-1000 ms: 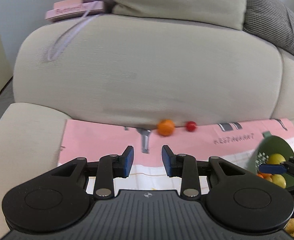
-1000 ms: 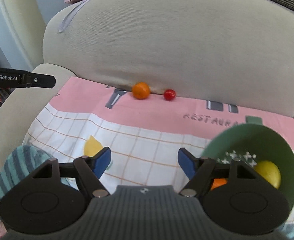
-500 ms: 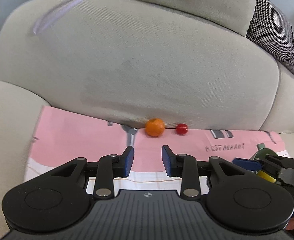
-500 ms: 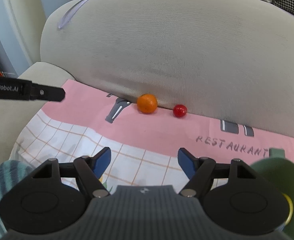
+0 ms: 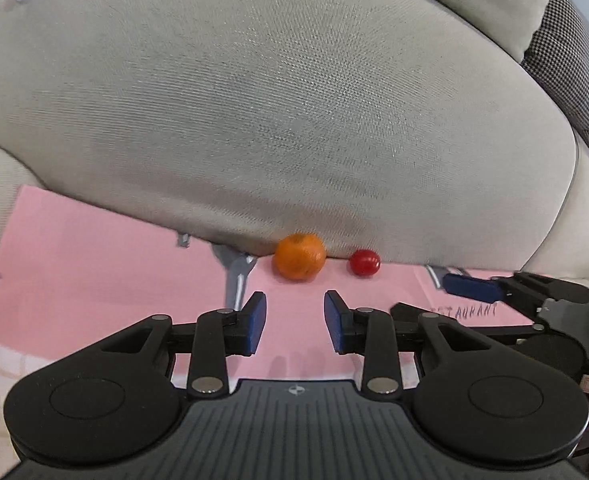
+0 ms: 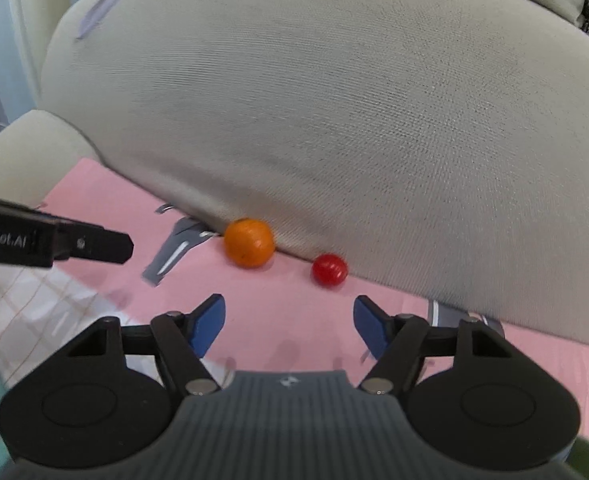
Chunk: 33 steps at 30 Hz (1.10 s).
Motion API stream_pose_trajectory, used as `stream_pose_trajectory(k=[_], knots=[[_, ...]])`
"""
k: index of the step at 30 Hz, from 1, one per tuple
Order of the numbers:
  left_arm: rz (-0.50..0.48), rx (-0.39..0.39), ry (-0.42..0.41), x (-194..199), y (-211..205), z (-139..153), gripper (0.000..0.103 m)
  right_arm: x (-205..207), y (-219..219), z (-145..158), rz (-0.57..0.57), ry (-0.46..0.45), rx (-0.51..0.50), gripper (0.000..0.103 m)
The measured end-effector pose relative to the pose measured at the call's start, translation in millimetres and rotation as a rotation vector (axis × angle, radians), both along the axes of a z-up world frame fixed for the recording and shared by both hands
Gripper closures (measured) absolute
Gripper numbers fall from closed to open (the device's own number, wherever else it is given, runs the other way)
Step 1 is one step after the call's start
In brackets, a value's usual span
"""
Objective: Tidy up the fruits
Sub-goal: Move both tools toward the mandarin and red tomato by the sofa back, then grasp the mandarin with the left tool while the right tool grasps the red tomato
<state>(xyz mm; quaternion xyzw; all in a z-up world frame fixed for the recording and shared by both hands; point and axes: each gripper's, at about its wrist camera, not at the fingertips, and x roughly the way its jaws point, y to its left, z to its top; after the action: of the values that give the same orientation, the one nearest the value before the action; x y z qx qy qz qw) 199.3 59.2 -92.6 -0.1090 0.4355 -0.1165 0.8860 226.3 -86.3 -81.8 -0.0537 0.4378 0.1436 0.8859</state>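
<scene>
A small orange [image 5: 299,256] [image 6: 249,242] and a red cherry tomato [image 5: 364,263] [image 6: 329,270] lie on a pink printed cloth [image 5: 114,264] [image 6: 286,312], against the foot of a beige sofa back cushion. My left gripper [image 5: 294,316] is open and empty, a short way in front of the orange. My right gripper [image 6: 289,320] is open wide and empty, in front of both fruits. The right gripper's finger shows at the right of the left wrist view [image 5: 470,287]. The left gripper's finger shows at the left of the right wrist view [image 6: 94,245].
The beige back cushion [image 5: 278,120] [image 6: 334,112] rises steeply right behind the fruits. A sofa arm [image 6: 22,140] lies at the left. A checked cushion [image 5: 574,52] sits at the upper right.
Both grippers have moved forward and lower toward the orange and the tomato. The green bowl with fruit has dropped out of view. Both stay open.
</scene>
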Motion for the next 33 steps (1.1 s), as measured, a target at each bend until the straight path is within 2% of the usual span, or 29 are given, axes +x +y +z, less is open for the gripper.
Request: stream_pose_trajectory(k=[5, 7, 11, 18, 21, 26, 33], knots=[[0.002, -0.037, 0.014, 25.6, -6.3, -13.9, 0.057, 30.5, -6.4, -19.7, -0.036, 0.041, 0.004, 0.054], [0.004, -0.047, 0.023, 33.9, -8.1, -19.8, 0.055, 41.1, -9.6, -28.0, -0.062, 0.063, 0.017, 0.056], [0.034, -0.092, 0.052, 48.2, -7.0, -32.9, 0.043, 53.2, -11.9, -39.6, -0.084, 0.073, 0.030, 0.057], [0.071, -0.141, 0.104, 66.6, -8.2, -51.3, 0.043, 66.2, -8.7, -54.6, -0.070, 0.094, 0.034, 0.061], [0.058, -0.122, 0.107, 71.0, -9.9, -55.6, 0.043, 69.9, -9.4, -59.0, -0.076, 0.090, 0.041, 0.061], [0.046, -0.098, 0.107, 74.1, -16.6, -60.3, 0.043, 73.9, -8.3, -68.8, -0.079, 0.106, 0.047, 0.070], [0.039, -0.064, 0.110, 77.2, -31.5, -73.5, 0.044, 77.5, 1.9, -83.5, -0.071, 0.108, 0.056, 0.074]])
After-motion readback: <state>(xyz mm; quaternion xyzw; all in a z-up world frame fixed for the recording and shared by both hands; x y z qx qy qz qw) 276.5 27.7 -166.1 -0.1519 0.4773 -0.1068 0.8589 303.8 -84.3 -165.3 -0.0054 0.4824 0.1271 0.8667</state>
